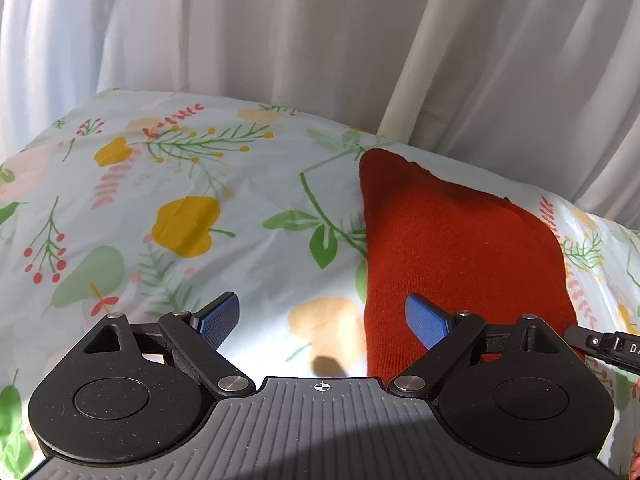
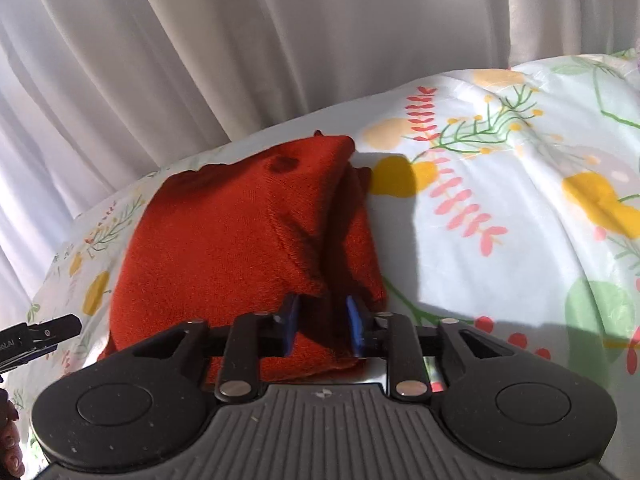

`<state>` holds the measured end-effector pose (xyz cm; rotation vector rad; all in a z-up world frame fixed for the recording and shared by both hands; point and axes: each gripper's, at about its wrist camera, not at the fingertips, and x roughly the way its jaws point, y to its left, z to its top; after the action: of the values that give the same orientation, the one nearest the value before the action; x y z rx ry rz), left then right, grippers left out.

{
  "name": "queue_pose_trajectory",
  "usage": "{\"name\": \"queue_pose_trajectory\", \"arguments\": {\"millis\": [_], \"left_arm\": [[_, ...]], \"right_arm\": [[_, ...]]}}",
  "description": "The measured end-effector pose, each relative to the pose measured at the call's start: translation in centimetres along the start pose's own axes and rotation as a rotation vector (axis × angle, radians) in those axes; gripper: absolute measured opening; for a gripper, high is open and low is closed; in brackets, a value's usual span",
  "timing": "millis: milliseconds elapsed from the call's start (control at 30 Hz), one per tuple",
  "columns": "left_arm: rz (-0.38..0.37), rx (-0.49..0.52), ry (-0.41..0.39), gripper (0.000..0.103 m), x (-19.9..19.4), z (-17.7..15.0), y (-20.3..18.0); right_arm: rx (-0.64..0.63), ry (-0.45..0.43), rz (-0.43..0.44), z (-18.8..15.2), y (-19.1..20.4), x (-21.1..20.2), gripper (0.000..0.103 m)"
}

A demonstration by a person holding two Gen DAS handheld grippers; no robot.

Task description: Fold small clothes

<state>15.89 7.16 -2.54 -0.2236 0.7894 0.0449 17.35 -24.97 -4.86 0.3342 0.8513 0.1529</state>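
Right wrist view, right gripper (image 2: pixel 322 322) perhaps released, folded red garment (image 2: pixel 224 240), floral sheet (image 2: pixel 500 264)

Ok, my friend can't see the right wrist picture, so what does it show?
A folded red garment lies on a flowery sheet, with white curtains behind. The right hand-held gripper sits over its near edge, blue pads slightly apart and not squeezing it. The left hand-held gripper's tip pokes in at the left edge.

Both cams ride on the grippers and look down at a slant over the fingers, close to the bed. The left one sits left of the red knit (image 1: pixel 460 248), the right one nearly on top of it (image 2: pixel 240 232). Both catch the knit, floral sheet (image 1: pixel 200 220) and curtain (image 1: pixel 280 32).
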Motion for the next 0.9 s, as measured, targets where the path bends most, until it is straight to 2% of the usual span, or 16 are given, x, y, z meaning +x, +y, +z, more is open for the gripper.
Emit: {"name": "queue_pose_trajectory", "arguments": {"millis": [67,167,333,400,467,633,767,900], "left_arm": [[-0.004,0.002,-0.016,0.095,0.7,0.5,-0.5],[0.016,0.014,-0.044,0.096,2.5,1.8,-1.2],[0.006,-0.04,-0.093,0.096,6.2,5.3,-2.8],[0.012,-0.073,-0.102,0.096,8.1,6.5,-3.8],[0.021,-0.085,-0.105,0.096,10.0,7.1,-4.5],[0.03,-0.029,-0.047,0.097,14.0,7.1,-5.9],[0.0,-0.072,-0.015,0.099,15.3,6.6,-5.5],[-0.039,-0.112,-0.001,0.099,15.8,6.5,-4.9]], "right_arm": [[0.015,0.003,0.014,0.3,-0.2,-0.3,0.025],[0.024,-0.048,0.035,1.3,0.2,-0.9,0.025],[-0.017,-0.134,0.097,4.5,3.9,1.3,0.026],[-0.061,-0.153,0.066,6.0,5.8,3.4,0.026],[-0.085,-0.128,0.022,7.8,7.3,6.4,0.026],[-0.131,-0.076,-0.148,10.0,7.7,12.9,0.027],[-0.181,-0.18,-0.166,8.8,6.0,13.6,0.027],[-0.166,-0.198,-0.153,8.8,5.3,13.7,0.027]]}}
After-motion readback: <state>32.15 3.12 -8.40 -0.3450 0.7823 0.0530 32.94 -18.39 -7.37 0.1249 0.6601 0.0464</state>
